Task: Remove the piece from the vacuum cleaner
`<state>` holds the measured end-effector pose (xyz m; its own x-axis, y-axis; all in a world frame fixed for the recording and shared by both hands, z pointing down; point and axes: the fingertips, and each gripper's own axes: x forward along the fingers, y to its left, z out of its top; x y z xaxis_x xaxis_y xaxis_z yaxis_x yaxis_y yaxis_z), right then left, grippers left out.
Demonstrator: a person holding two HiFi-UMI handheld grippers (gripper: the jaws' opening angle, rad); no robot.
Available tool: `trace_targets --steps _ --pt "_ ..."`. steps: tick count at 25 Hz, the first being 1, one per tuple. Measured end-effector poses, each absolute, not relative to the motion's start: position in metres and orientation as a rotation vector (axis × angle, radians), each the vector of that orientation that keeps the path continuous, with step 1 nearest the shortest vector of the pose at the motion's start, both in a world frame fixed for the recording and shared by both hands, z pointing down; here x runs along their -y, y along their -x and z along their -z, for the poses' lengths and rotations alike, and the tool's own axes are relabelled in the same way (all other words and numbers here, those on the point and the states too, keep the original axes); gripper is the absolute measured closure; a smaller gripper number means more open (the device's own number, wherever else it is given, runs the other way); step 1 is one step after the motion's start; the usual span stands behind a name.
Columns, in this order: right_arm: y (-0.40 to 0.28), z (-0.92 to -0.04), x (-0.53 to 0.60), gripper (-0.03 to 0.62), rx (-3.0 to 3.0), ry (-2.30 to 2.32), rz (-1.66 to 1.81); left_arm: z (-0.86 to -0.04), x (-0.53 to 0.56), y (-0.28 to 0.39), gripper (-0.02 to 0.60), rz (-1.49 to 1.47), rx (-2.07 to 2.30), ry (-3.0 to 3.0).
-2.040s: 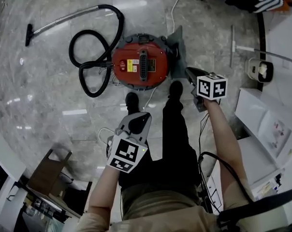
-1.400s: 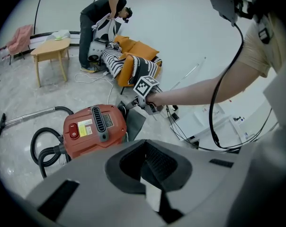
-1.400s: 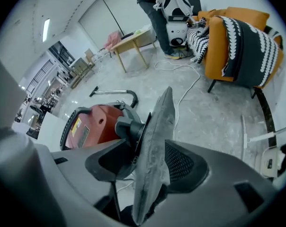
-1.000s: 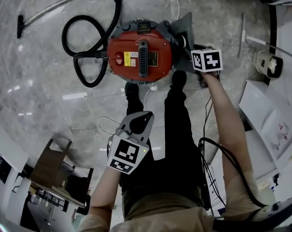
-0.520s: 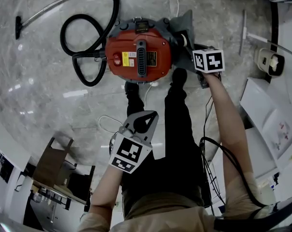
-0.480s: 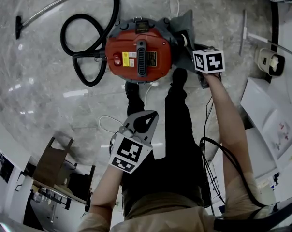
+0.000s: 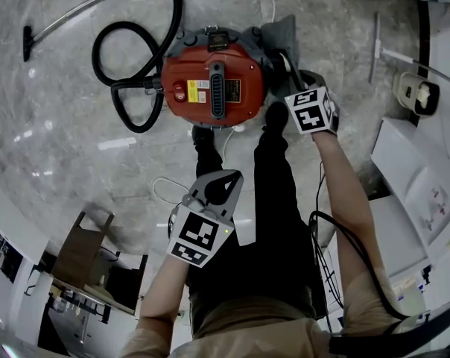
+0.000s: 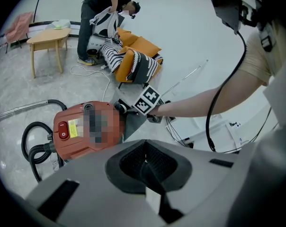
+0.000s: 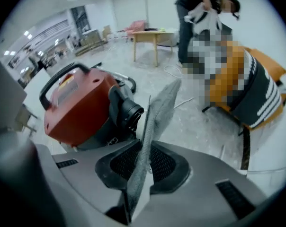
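A red vacuum cleaner stands on the marble floor with its black hose coiled to its left. A grey felt piece sticks out from the vacuum's right side, next to the black inlet. My right gripper points steeply down at it. Its jaws have just been closing, and the pads now press on the grey piece, which stands up between them. My left gripper hangs over the person's legs, shut and empty, away from the vacuum.
White furniture lines the right side, with a metal rod on the floor near it. A brown chair sits at the lower left. Farther off, another person bends over orange striped cushions beside a wooden table.
The right gripper's marker cube has rolled and shifted slightly down and toward the vacuum. The grey piece looks narrower beside the vacuum. The left gripper has stayed put.
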<state>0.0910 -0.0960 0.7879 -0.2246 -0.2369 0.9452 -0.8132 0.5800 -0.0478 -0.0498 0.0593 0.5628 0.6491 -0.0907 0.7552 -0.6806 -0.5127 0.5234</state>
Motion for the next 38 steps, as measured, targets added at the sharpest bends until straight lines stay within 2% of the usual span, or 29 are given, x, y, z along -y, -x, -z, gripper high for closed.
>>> trace_targets --steps 1,4,38 --pt "-0.091 -0.789 0.093 0.550 1.763 -0.859 -0.648 -0.563 -0.059 0.050 0.588 -0.853 0.603 -1.994" --pt "-0.092 -0.790 0.091 0.562 1.766 -0.906 -0.757 -0.564 -0.057 0.051 0.588 -0.847 0.606 -1.994" --pt "-0.107 -0.801 0.090 0.568 1.757 -0.858 -0.764 -0.567 -0.065 0.054 0.588 -0.860 0.620 -2.006"
